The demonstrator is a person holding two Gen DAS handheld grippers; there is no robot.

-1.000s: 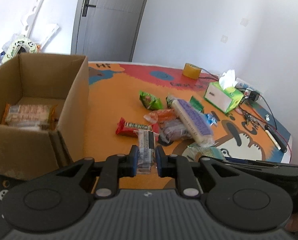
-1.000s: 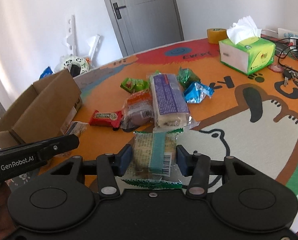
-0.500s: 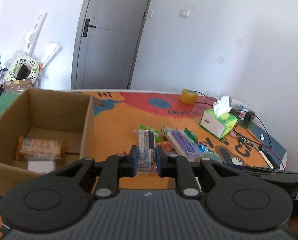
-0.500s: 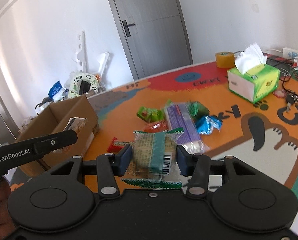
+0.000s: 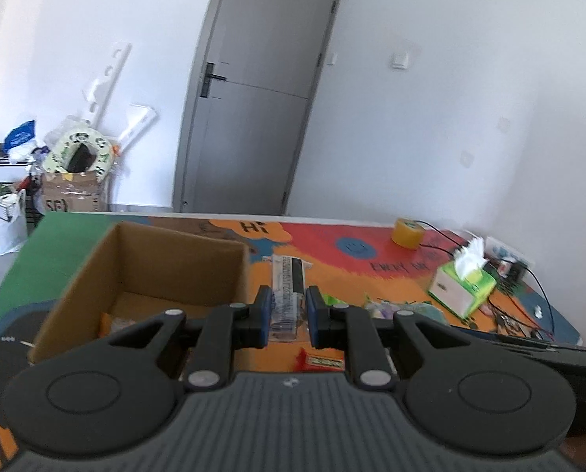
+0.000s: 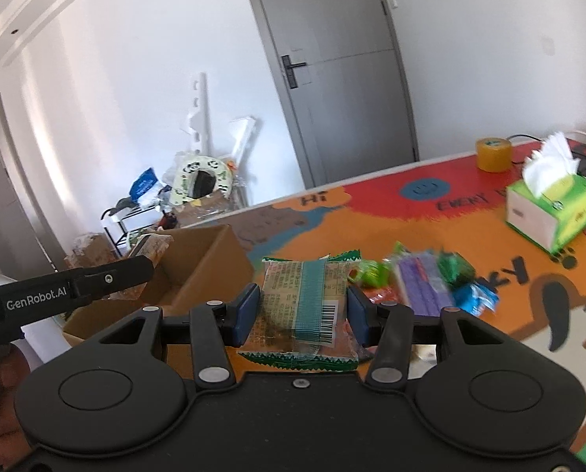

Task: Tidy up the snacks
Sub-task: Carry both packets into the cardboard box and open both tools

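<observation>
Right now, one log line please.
left gripper: shut on clear packet | right gripper: shut on green-edged packet | cardboard box: open

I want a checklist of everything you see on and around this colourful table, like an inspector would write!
Surface: cartoon-print table mat, orange, red and green.
Job's things: open cardboard box with some packets inside; loose snack pile on the mat; red bar near the left hand-held gripper.
Clutter: green tissue box, yellow tape roll.
Grippers: left hand-held gripper shut on a slim clear packet; right hand-held gripper shut on a green-edged packet.
Cables: black wires at the mat's far right edge.
Surroundings: grey door, white walls, piled boxes and bags by the wall.
</observation>
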